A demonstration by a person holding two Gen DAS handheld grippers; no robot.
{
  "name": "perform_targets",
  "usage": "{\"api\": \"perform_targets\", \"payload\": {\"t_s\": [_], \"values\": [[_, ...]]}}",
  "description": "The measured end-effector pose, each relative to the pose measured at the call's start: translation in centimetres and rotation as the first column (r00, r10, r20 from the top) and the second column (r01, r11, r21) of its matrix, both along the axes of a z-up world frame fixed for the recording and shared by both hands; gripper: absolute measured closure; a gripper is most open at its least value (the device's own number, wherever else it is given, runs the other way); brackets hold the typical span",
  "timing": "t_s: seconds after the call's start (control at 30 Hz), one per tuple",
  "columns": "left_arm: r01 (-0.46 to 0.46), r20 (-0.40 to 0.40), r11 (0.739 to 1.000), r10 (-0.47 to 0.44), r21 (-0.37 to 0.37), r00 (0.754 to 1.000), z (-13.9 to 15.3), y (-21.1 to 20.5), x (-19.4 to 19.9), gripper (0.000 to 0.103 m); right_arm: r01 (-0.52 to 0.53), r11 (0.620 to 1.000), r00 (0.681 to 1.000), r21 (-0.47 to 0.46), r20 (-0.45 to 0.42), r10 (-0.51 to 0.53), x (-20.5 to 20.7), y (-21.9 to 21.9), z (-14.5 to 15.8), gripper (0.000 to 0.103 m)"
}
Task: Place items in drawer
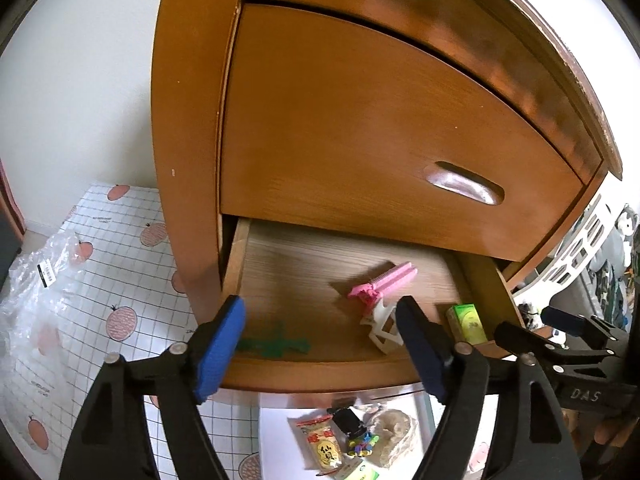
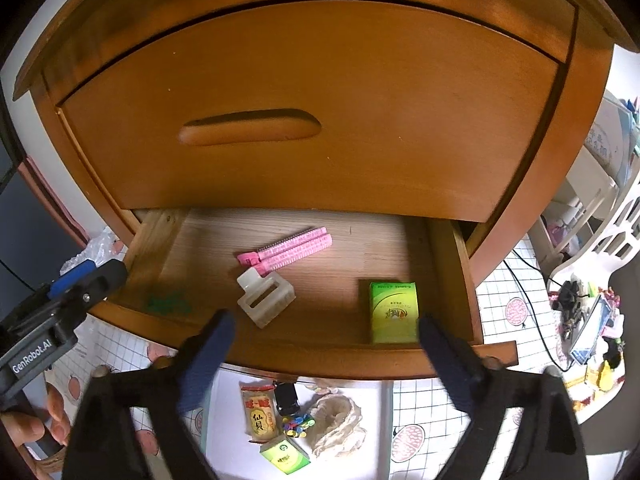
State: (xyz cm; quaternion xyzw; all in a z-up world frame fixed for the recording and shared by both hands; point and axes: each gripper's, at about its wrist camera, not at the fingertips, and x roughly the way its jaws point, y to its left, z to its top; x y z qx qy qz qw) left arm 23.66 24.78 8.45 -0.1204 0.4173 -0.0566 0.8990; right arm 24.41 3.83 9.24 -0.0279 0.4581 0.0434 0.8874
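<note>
Green item (image 2: 168, 304) left of right gripper's fingers (image 2: 206, 356): blurred, shape unclear. Drawer (image 2: 304, 356) back hidden under upper drawer front (image 2: 320, 120). Snack packet (image 1: 320, 446) print unreadable.

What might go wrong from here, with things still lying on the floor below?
1. The drawer is only partly open under the upper front, so an item might catch there.
2. The green box lies by the front edge; shutting the drawer could jolt it.
3. The floor items lie close together; a grab may take two.
</note>
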Motion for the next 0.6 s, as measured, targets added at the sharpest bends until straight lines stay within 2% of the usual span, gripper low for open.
{"api": "perform_targets", "payload": {"t_s": [0.1,0.27,0.6], "values": [[-0.012,0.015,1.000,0.012,0.021,1.000,-0.15,0.01,-0.12,0.010,-0.003,1.000,1.000,-0.003,-0.002,0.003,-0.06,-0.05,-0.02,0.000],[-0.038,0.037,0.998,0.036,0.053,0.999,-0.26,0.08,-0.27,0.000,0.010,1.000,1.000,0.010,-0.003,-0.010,-0.08,-0.35,0.11,0.000],[-0.071,0.056,0.996,0.068,0.060,0.996,-0.35,0.69,-0.60,0.000,0.041,0.999,0.999,0.006,-0.011,-0.041,0.00,-0.94,-0.12,0.000]]}}
